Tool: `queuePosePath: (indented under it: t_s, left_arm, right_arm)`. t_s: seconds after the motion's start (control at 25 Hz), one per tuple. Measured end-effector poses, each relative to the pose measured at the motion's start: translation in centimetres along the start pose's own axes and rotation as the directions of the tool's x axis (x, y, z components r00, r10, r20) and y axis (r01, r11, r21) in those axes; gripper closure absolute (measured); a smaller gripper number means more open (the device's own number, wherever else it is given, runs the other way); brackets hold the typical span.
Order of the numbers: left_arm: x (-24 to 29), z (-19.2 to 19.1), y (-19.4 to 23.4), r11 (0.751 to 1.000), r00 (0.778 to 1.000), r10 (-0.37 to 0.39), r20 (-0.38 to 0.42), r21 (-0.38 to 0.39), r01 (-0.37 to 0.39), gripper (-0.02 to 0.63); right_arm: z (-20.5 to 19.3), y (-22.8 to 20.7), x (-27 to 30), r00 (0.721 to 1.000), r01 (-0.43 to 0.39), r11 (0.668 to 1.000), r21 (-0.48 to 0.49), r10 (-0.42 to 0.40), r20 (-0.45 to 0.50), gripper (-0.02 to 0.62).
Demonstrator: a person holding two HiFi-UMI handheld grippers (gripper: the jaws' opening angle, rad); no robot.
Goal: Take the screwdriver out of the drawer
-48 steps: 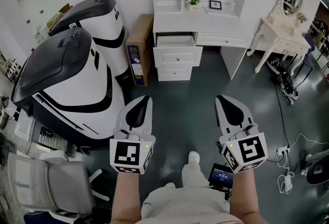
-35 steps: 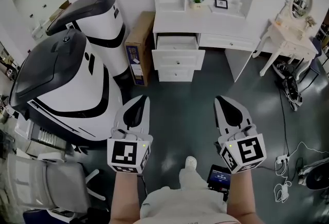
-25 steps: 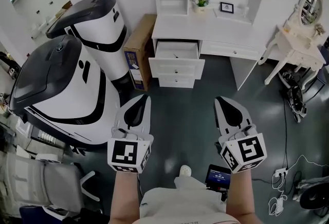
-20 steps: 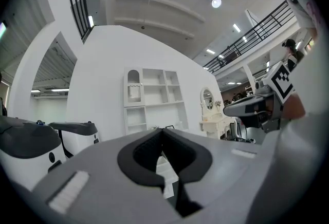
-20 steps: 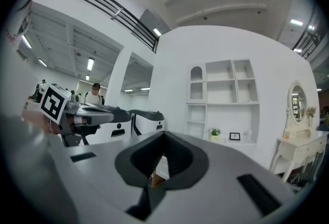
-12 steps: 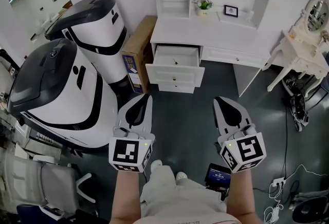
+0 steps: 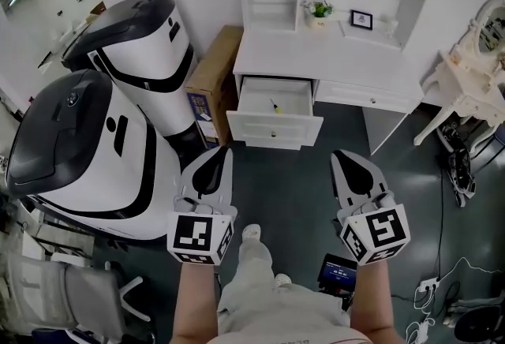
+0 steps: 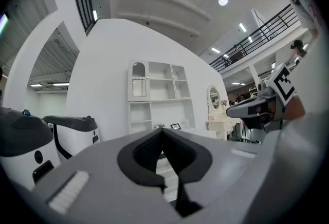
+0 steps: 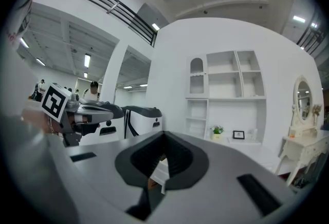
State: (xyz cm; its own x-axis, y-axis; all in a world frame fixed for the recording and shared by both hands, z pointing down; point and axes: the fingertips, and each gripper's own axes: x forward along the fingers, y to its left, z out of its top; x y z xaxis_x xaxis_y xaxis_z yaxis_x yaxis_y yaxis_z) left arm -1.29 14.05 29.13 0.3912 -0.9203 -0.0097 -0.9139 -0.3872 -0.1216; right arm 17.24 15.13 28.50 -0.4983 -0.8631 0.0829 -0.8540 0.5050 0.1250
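The white desk's top drawer (image 7: 274, 128) stands pulled open, far ahead across the dark floor. Inside it lies a small screwdriver (image 7: 275, 106) with a yellow handle. My left gripper (image 7: 225, 150) is held level at the lower left, well short of the drawer, its jaws shut and empty. Level at the lower right, my right gripper (image 7: 338, 153) is likewise shut with nothing in it. In the left gripper view the left gripper (image 8: 162, 130) points toward the desk and shelves. The right gripper (image 9: 164, 133) shows closed tips in the right gripper view.
Two large white-and-black machines (image 7: 87, 137) (image 7: 150, 43) fill the left side. A cardboard box (image 7: 211, 82) leans beside the desk. A white dressing table (image 7: 473, 98) and floor cables (image 7: 461, 169) are on the right. A grey chair (image 7: 63, 295) sits bottom left.
The desk and its open drawer have come closer and lower in the head view, and the screwdriver inside now shows. Both grippers kept their pose, shut.
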Motion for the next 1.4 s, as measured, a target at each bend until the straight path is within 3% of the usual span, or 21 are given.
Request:
queuePosePath:
  t_s: [0.56, 0.84, 1.24, 1.28, 1.36, 1.4]
  left_arm:
    - [12.1, -1.4, 12.3, 0.999, 0.999, -0.046, 0.009, -0.014, 0.047, 0.601]
    - [15.6, -1.7, 17.7, 0.998, 0.998, -0.061, 0.029, -0.019, 0.061, 0.601]
    - [18.4, -3.3, 20.6, 0.996, 0.997, -0.069, 0.019, -0.052, 0.070, 0.601]
    - [18.6, -3.3, 20.6, 0.996, 0.997, -0.069, 0.020, -0.053, 0.070, 0.601]
    - [19.1, -3.4, 20.8, 0.996, 0.998, -0.067, 0.017, -0.057, 0.068, 0.601]
    - [19.4, -3.5, 20.8, 0.996, 0.998, -0.066, 0.014, -0.059, 0.066, 0.601]
  right_arm:
    - [0.5, -2.1, 16.4, 0.998, 0.058, 0.998, -0.023, -0.059, -0.038, 0.589]
    - [1.2, -2.7, 22.2, 0.992, 0.114, 0.993, -0.041, -0.116, -0.049, 0.589]
    - [0.0, -3.2, 26.2, 0.986, 0.125, 0.992, -0.032, -0.128, -0.104, 0.588]
    - [-0.2, -3.3, 26.4, 0.986, 0.122, 0.992, -0.028, -0.124, -0.110, 0.579]
    - [-0.5, -3.7, 26.8, 0.987, 0.108, 0.994, -0.013, -0.109, -0.120, 0.456]
    - [-0.7, -3.9, 27.1, 0.987, 0.103, 0.995, -0.004, -0.102, -0.124, 0.428]
